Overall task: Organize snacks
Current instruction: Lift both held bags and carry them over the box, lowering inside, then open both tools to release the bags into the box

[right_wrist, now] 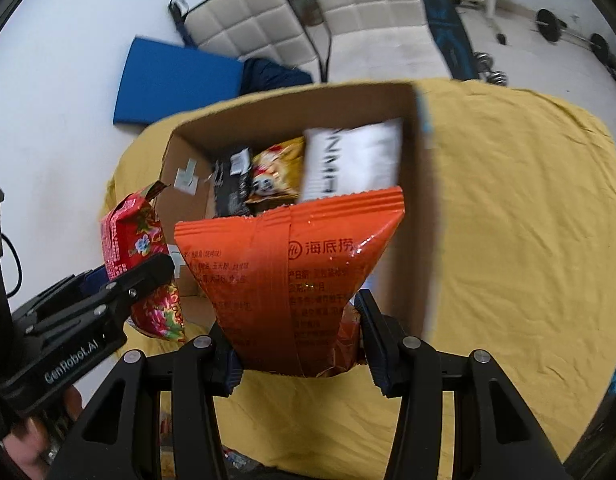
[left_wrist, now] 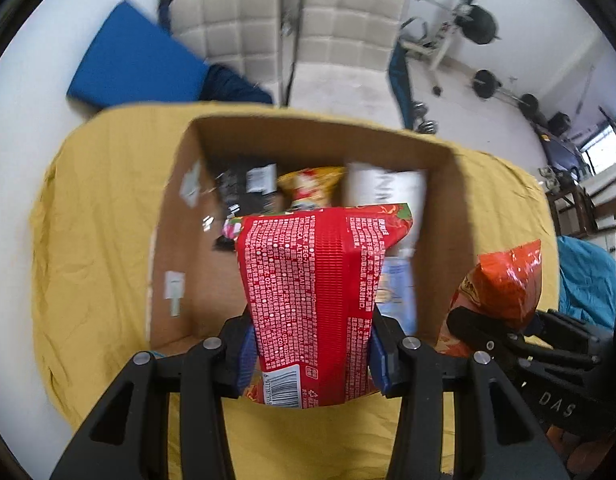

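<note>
My left gripper (left_wrist: 311, 354) is shut on a red snack bag (left_wrist: 315, 300) with white print, held upright over the near edge of an open cardboard box (left_wrist: 176, 240). My right gripper (right_wrist: 298, 344) is shut on an orange snack bag (right_wrist: 292, 276), also held at the box's (right_wrist: 423, 200) near side. Each view shows the other hand: the orange bag (left_wrist: 503, 284) at the right, the red flowered bag (right_wrist: 140, 248) at the left. Inside the box lie a white packet (right_wrist: 355, 160), a yellow packet (right_wrist: 276, 172) and a black packet (right_wrist: 230, 188).
The box stands on a table under a yellow cloth (left_wrist: 96, 240). Beyond it are a blue mat (left_wrist: 136, 60), white padded panels (left_wrist: 347, 20) and gym weights (left_wrist: 483, 84) on a white floor. A hand (right_wrist: 24, 440) shows at the lower left.
</note>
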{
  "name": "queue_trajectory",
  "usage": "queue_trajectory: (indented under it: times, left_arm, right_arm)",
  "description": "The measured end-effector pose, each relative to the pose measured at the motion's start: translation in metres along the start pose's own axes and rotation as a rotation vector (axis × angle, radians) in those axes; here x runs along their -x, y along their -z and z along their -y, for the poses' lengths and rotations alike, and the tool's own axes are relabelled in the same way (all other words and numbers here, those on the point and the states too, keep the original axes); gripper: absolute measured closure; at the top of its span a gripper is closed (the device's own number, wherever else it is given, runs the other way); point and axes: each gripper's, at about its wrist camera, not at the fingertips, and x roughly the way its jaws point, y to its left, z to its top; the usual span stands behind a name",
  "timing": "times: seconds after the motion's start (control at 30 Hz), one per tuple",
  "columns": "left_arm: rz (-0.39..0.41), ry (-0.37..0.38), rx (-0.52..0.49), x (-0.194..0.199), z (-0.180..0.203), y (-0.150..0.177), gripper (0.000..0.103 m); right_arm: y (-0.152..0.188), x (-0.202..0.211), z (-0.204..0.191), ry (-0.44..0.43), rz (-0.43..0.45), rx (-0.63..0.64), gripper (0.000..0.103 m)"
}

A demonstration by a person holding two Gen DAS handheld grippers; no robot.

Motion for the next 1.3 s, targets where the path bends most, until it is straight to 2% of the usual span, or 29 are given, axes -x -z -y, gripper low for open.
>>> queue_trajectory:
  times: [0.17,0.33,0.47,0.83,0.97,1.17,1.27,1.3]
  left_arm:
    - [-0.13,0.052,0.049,-0.052,-0.043,-0.012,0.061]
    - [-0.287,0.104,0.06,-0.112,-0.061,-0.013,0.06]
    - [-0.349,0.087,0.041,-0.141,-0.064,-0.011,0.06]
    - [-0.344,0.03,0.012,-0.147,-0.063,-0.015,0.059]
    - [-0.312,-0.005,0.006,-0.134,-0.059,-0.017,0.056]
    - [-0.256,-0.033,0.007,-0.109,-0.054,-0.009,0.055]
    - [-0.218,-0.048,0.002,-0.093,-0.049,-0.005,0.045]
    - [-0.203,-0.057,-0.002,-0.089,-0.047,-0.003,0.045]
  right_arm:
    - [-0.011,-0.071,-0.023,0.023,-0.078,0.024,0.051]
    - [-0.018,-0.134,-0.029,0.043,-0.16,0.022,0.051]
    - [-0.02,-0.168,-0.031,0.065,-0.197,0.018,0.051]
    - [-0.018,-0.21,-0.025,0.094,-0.269,-0.018,0.047]
    - [-0.02,-0.199,-0.02,0.126,-0.246,-0.007,0.039]
    - [-0.024,-0.176,-0.016,0.162,-0.208,0.003,0.038]
    - [-0.026,-0.167,-0.017,0.19,-0.185,0.006,0.036]
    - [-0.027,-0.164,-0.016,0.194,-0.177,0.006,0.033]
